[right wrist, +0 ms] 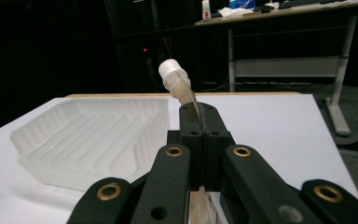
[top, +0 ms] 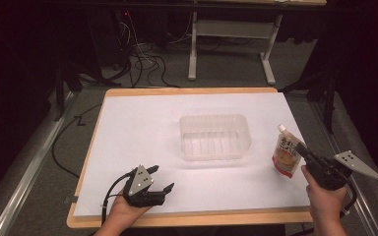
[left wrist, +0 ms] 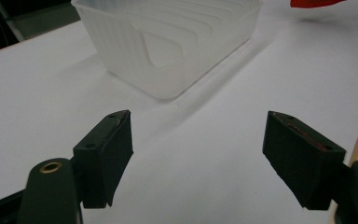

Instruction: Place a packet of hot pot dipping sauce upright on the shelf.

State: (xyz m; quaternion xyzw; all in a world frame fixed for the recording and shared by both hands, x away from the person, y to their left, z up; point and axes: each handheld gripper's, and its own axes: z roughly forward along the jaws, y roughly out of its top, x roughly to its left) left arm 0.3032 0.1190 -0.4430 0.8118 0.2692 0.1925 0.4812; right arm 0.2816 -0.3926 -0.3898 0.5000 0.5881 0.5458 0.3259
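Observation:
A spouted pouch (top: 285, 153) with a white cap and a red bottom stands at the right of the white table, held upright. My right gripper (top: 301, 148) is shut on its edge; in the right gripper view the jaws pinch the thin pouch (right wrist: 182, 88) just below its cap. A clear ribbed plastic tray (top: 215, 137) sits at the table's middle, nothing in it. My left gripper (top: 163, 178) rests near the front left edge, open, with nothing between its pads (left wrist: 108, 154). It faces the tray (left wrist: 168, 42).
The white sheet covers a wooden table (top: 187, 91) whose front edge (top: 192, 219) runs near both hands. Beyond the table stand a white desk frame (top: 231, 34), cables on the floor (top: 142, 59) and dark stands at both sides.

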